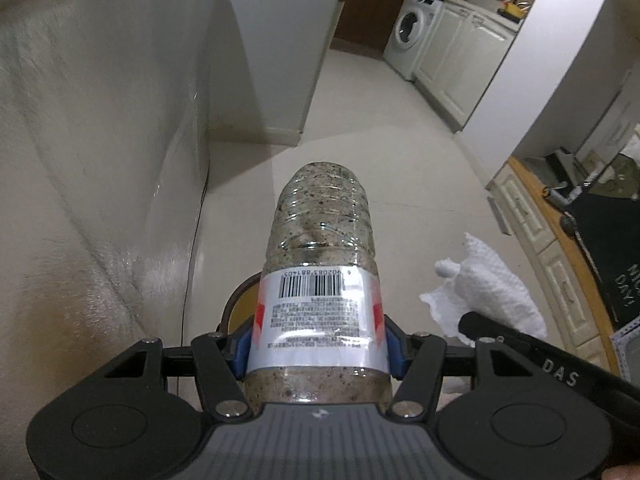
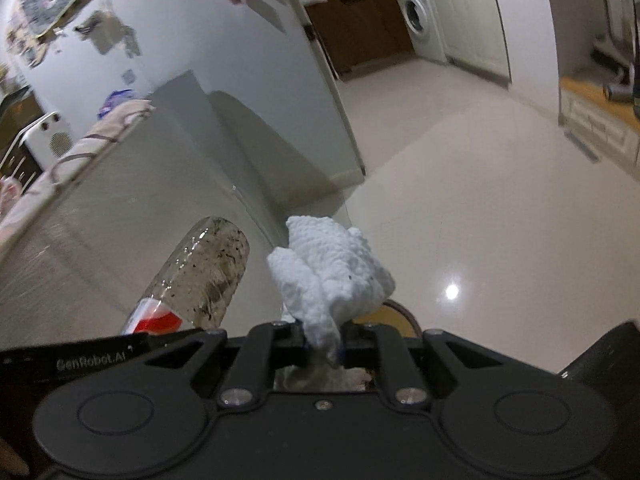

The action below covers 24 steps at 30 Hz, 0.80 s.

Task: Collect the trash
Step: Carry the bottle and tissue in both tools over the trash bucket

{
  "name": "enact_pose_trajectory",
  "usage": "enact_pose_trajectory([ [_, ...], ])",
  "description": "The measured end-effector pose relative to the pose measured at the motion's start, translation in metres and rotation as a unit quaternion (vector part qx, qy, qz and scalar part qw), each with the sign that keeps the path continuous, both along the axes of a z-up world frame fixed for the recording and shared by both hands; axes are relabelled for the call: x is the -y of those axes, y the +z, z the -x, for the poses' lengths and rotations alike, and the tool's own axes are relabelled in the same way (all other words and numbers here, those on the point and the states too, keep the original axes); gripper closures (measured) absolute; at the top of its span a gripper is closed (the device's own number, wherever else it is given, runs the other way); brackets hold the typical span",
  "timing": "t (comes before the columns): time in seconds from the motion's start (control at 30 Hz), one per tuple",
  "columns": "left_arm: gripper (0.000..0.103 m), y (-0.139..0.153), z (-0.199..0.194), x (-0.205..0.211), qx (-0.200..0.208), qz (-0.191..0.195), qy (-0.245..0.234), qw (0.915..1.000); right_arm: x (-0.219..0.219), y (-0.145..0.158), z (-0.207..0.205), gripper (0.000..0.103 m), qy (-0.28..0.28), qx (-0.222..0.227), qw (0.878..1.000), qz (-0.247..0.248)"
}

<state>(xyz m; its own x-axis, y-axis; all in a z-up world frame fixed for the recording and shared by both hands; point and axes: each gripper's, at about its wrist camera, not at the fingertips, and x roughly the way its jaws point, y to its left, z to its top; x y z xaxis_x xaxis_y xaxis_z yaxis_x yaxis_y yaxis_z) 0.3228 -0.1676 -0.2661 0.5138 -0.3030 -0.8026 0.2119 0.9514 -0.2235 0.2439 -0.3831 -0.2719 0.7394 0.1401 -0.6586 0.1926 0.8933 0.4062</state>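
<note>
Clear plastic bottle [image 1: 320, 264], speckled with dark grime inside, white barcode label with red patches, is clamped in the left gripper [image 1: 320, 340]. Blue finger pads [image 1: 394, 350] press the label band on both sides, jaws at a medium gap set by the bottle's width. Bottle points away from the camera toward 12 o'clock, held above the glossy cream tiled floor [image 1: 400, 160].

Right gripper [image 2: 322, 346] is pinched nearly closed on a crumpled white paper towel [image 2: 332, 280]; the wad bulges out past the fingertips toward 12 o'clock. In the left wrist view the same towel sits at 3 o'clock of the bottle, near it but apart. In the right wrist view the bottle is at 9 o'clock of the towel.

Round brown-rimmed opening with a yellowish inside [image 1: 240, 304] shows below both grippers, partly hidden behind the bottle at its 8 o'clock; can't tell what it is.

Background: white front-loading washing machine [image 1: 414, 32] at 1 o'clock, beside white cabinets [image 1: 460, 52]. Pale wall [image 1: 100, 140] at 9 o'clock. Dark doormat with white lettering [image 1: 612, 264] at 3 o'clock.
</note>
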Motion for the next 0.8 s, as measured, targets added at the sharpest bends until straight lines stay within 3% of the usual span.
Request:
enact_pose_trajectory([
  [0.3, 0.042, -0.076, -0.049, 0.006, -0.068, -0.026, 0.004, 0.9974, 0.004, -0.092, -0.054, 0.090, -0.074, -0.070, 0.991, -0.085],
  [0.6, 0.042, -0.154, -0.079, 0.017, -0.120, -0.049, -0.001, 0.9916, 0.006, -0.174, -0.081, 0.090, -0.066, -0.139, 0.983, -0.102],
  [0.8, 0.042, -0.198, -0.096, 0.022, -0.148, -0.052, 0.000, 0.9877, 0.008, -0.208, -0.108, 0.090, -0.040, -0.175, 0.979, -0.099],
])
